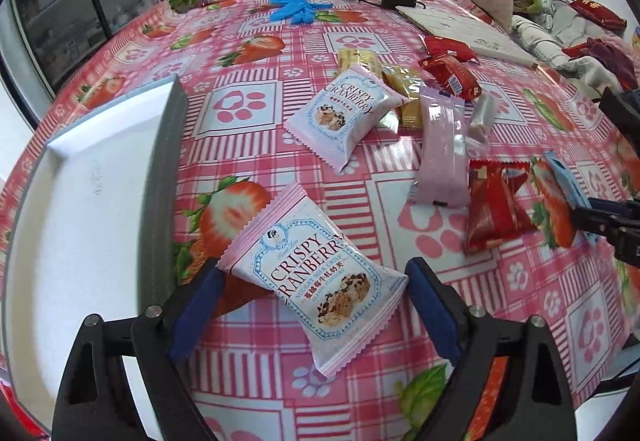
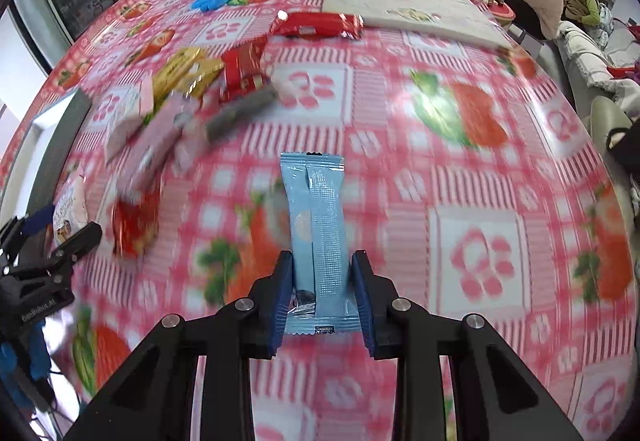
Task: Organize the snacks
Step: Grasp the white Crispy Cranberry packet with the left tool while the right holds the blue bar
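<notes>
Two handheld tongs work over a worktop [image 1: 248, 89] covered in glossy pink plaid oilcloth printed with strawberries. The right tongs [image 2: 323, 293] are closed onto a slim, pale blue foil snack bar [image 2: 318, 225], its crimped end between the blue pads, the rest pointing to 12 o'clock. The left tongs [image 1: 312, 309] stand wide open, a flat, pillowy pink-and-white Crispy Cranberry packet [image 1: 316, 277] lying loose between the pads, which do not appear to press on it. A white, grey-walled tray [image 1: 100, 201] sits at 9 o'clock of that packet, seemingly holding nothing. More wrapped snacks lie scattered towards 1 o'clock: a second cranberry packet [image 1: 346, 113], a translucent pink bar [image 1: 442, 149], gold [image 1: 400, 85] and shiny red wrappers [image 1: 494, 209]. The step looks like picking up; next, each snack probably needs carrying to the tray, the left tongs closing first.
</notes>
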Tool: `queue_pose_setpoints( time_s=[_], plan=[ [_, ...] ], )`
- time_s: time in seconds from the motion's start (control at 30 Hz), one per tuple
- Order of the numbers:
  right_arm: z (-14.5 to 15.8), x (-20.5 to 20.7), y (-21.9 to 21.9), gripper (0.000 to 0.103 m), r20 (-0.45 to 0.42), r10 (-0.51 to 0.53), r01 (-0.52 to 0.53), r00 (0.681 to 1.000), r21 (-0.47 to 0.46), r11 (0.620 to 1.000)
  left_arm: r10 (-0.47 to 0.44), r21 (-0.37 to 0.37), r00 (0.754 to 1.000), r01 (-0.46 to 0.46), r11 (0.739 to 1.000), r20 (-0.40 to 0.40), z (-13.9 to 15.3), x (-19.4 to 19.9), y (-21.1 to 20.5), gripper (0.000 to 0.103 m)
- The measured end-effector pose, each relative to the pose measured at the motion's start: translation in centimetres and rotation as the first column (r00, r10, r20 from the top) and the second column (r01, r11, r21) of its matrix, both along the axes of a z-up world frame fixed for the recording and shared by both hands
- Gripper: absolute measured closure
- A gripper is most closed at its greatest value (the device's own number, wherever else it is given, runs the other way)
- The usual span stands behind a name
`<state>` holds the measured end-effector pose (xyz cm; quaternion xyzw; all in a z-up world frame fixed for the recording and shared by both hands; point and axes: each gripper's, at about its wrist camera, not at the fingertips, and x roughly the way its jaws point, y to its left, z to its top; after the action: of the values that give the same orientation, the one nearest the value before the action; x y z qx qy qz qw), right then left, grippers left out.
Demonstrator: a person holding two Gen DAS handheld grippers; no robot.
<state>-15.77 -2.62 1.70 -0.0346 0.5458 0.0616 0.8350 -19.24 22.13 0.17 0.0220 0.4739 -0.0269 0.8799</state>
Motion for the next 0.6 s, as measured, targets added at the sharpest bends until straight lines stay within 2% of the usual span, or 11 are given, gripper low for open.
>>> queue_pose_setpoints(
  time_s=[0.03,0.07,0.1,0.13,0.17,0.23,0.3,0.37,0.5,0.57,0.6],
  plan=[
    [0.0,-0.8,-0.3,0.070,0.001,0.000,0.000,1.000,0.000,1.000,0.002,-0.006,1.000,-0.002,1.000,0.002,0.2,-0.1,0.1,0.006],
    [0.0,-1.1,-0.5,0.059,0.002,0.000,0.000,1.000,0.004,1.000,0.007,-0.021,1.000,-0.007,1.000,-0.001,0.3,-0.2,0.4,0.006],
    [0.0,-1.4,-0.6,0.045,0.003,-0.001,0.001,1.000,0.012,1.000,0.015,-0.038,1.000,-0.016,0.999,-0.011,0.5,0.0,0.5,0.006],
    [-0.1,-1.8,-1.0,0.013,-0.003,-0.012,0.012,1.000,0.018,1.000,0.032,-0.060,0.999,-0.033,0.998,-0.030,0.7,0.2,0.8,0.006],
    [-0.2,-2.0,-1.2,0.006,-0.004,-0.023,0.023,1.000,0.016,1.000,0.053,-0.092,0.997,-0.058,0.994,-0.050,1.0,0.4,1.0,0.006],
    [-0.6,-2.0,-1.4,0.006,-0.001,-0.037,0.037,0.999,0.022,0.999,0.097,-0.150,0.993,-0.107,0.983,-0.068,1.6,0.7,1.5,0.006],
    [-0.9,-2.1,-1.5,0.006,0.001,-0.040,0.040,0.999,0.027,0.999,0.177,-0.137,0.977,-0.193,0.972,-0.120,1.5,1.2,1.8,0.006],
    [-0.9,-2.1,-1.3,0.004,0.003,-0.038,0.038,0.999,0.009,0.999,0.249,-0.134,0.949,-0.277,0.951,-0.195,0.8,1.6,1.9,0.006],
    [-1.2,-2.0,-0.7,0.001,0.006,-0.030,0.030,1.000,-0.017,0.999,0.330,-0.068,0.919,-0.351,0.934,-0.218,0.1,1.9,0.7,0.006],
    [-1.3,-2.0,-0.6,0.001,0.006,-0.029,0.029,1.000,-0.032,0.999,0.337,-0.027,0.921,-0.349,0.937,-0.194,-0.3,2.1,-0.2,0.001],
    [-1.3,-1.9,-0.6,0.001,0.004,-0.029,0.029,1.000,-0.031,0.999,0.332,-0.029,0.926,-0.342,0.939,-0.178,-0.4,2.1,-0.4,0.000]
  ],
)
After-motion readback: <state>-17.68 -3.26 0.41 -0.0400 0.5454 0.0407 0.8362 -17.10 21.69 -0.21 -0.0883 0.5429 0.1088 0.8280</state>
